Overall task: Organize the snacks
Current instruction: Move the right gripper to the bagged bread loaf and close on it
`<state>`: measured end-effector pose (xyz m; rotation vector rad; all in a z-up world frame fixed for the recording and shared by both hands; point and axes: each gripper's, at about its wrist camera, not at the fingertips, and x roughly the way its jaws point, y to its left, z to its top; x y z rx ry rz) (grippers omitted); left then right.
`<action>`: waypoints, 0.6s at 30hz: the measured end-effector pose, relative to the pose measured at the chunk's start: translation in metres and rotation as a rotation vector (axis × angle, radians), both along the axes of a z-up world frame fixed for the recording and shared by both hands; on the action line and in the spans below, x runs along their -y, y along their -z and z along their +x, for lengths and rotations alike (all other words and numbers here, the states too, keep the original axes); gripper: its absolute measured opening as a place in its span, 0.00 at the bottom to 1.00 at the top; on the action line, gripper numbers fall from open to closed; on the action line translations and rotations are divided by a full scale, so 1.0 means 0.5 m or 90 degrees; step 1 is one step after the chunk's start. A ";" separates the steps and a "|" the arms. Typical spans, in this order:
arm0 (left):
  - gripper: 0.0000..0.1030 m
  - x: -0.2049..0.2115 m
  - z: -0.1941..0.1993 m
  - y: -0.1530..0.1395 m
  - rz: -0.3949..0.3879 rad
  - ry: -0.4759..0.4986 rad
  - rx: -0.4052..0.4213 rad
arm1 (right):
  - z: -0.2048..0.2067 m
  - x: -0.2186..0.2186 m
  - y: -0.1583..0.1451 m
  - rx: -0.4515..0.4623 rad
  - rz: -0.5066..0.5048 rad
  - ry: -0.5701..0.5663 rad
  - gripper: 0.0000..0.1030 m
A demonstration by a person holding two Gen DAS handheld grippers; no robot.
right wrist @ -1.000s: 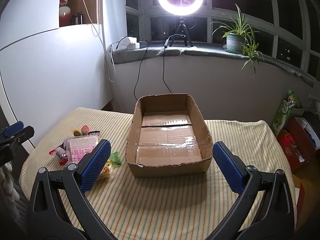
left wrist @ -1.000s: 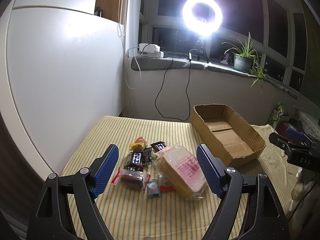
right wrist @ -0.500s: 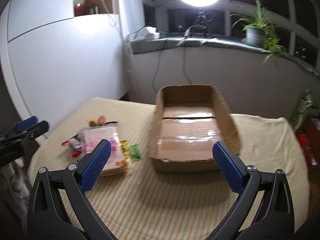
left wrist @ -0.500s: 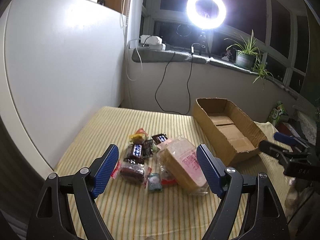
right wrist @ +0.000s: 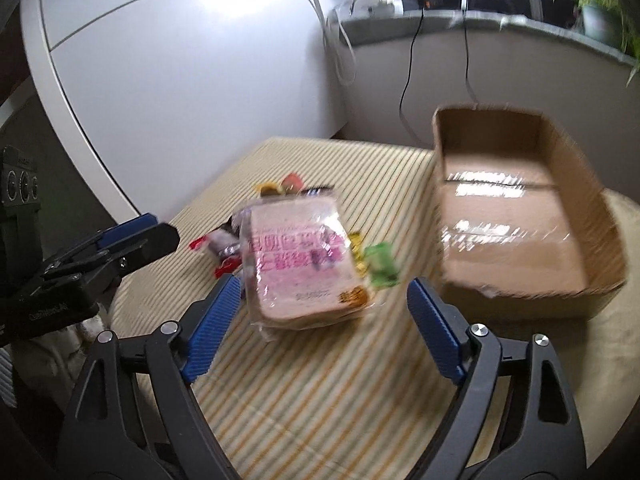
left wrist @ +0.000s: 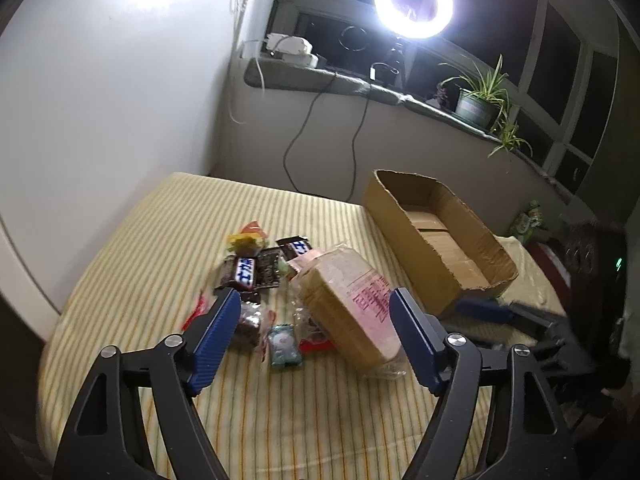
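- Right now the left hand-held gripper (left wrist: 314, 334) has its blue fingers wide apart with nothing held. Its jaws have just been closing a little. Small snacks and one side of the bread bag (left wrist: 352, 312) show in the gap between them, but the pads do not touch anything.
- So too the right hand-held gripper (right wrist: 324, 322) is wide open and holds nothing. Its jaws have just been closing a little as well. The bread bag (right wrist: 298, 268) lies just ahead of the gap, and the pads are not on it.
- Both point down at the same pile on the striped desk (left wrist: 256, 408).
- Close by in the pile lie a small teal packet (left wrist: 283, 346) and some red wrappers. A little farther are the dark chocolate bars (left wrist: 246, 272) and a yellow and red candy (left wrist: 246, 238).
- A green packet (right wrist: 382, 266) sits just beside the bread bag, on the side toward the box.
- Farther off, next to the pile, stands the cardboard box (left wrist: 404, 222). Nothing shows inside it but tape on the bottom.
- So I think the job has only just begun. No snack is in the box yet, and all of them still need to go in.
- The bread bag looks like the first thing to be picked up, but that is a guess.
- The right view is blurry, so the words on the bag and the tiny candies are hard to read.
- Some snacks hide under the bread bag, so I cannot count them.
- The near edge of the desk is cut off behind the gripper arms.
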<state>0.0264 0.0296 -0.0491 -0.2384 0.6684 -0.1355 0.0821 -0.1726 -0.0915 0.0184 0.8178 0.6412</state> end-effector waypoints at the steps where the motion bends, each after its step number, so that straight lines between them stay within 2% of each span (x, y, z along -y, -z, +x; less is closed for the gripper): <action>1: 0.72 -0.005 0.008 0.000 -0.004 0.003 -0.002 | 0.002 -0.003 0.010 -0.013 0.003 -0.002 0.85; 6: 0.70 -0.012 0.061 0.000 -0.014 0.037 -0.014 | 0.003 -0.012 0.044 -0.054 0.006 -0.013 0.85; 12: 0.70 -0.004 0.122 0.027 -0.039 0.092 -0.066 | 0.006 -0.024 0.077 -0.090 0.013 -0.025 0.85; 14: 0.70 -0.001 0.133 0.037 -0.043 0.101 -0.081 | 0.012 -0.032 0.087 -0.096 0.011 -0.026 0.82; 16: 0.64 0.006 0.140 0.042 -0.042 0.113 -0.091 | 0.018 -0.038 0.094 -0.100 0.011 -0.027 0.78; 18: 0.63 0.010 0.144 0.045 -0.036 0.118 -0.099 | 0.020 -0.043 0.102 -0.103 0.010 -0.027 0.76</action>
